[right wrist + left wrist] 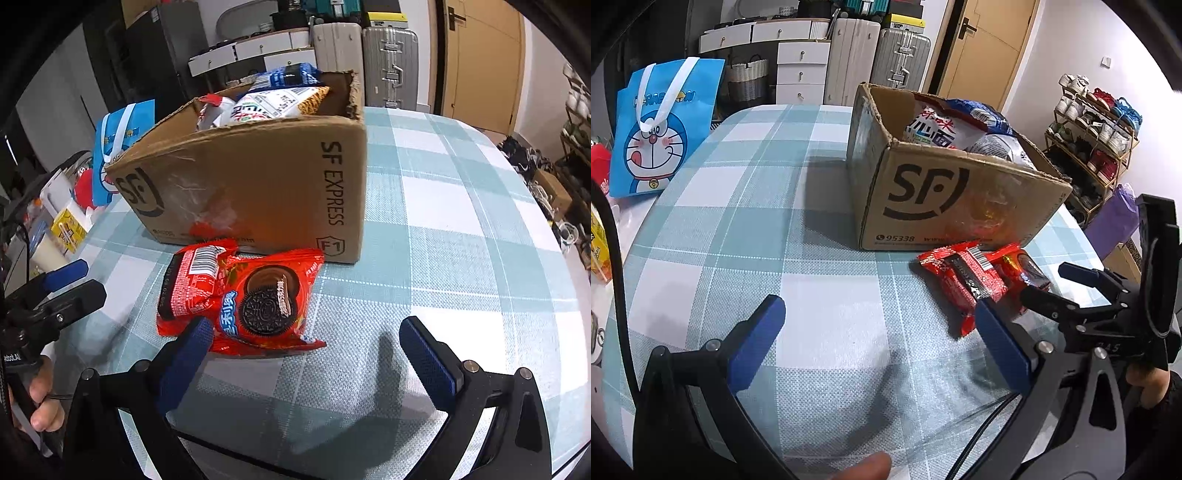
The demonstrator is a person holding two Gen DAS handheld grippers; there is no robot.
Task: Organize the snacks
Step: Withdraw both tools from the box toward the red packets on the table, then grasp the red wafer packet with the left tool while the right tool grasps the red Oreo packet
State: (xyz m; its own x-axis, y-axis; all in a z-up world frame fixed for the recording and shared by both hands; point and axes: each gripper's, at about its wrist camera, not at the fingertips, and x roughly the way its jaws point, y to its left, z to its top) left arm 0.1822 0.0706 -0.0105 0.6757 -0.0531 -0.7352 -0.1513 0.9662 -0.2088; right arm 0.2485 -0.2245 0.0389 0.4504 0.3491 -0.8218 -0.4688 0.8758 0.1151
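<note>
The red cookie packet (240, 299) lies flat on the checked bench (461, 206), just in front of the cardboard box (258, 177), its far edge close to or touching the box's front wall, and everything I describe is placed against that box. Far to the box's left, at the bench edge, a blue cartoon tote bag (661, 136) stands upright, well apart from the work and playing no part I can see. My left gripper (875, 343) hangs over bare cloth in front of the box and left of the packet, its fingers (757, 343) spread wide and holding nothing; I judge it is kept clear so the other tool has room. The box itself stands open-topped and already carries several white and blue snack bags (273, 99), which is why I take it as the place the packet belongs. My right gripper (314, 350) sits at the packet's near edge, fingers (428, 358) open with one blue pad overlapping the wrapper's corner, lined up, I think, to close on it. The wrapper looks slick and puffy, so a shallow pinch could slip.
</note>
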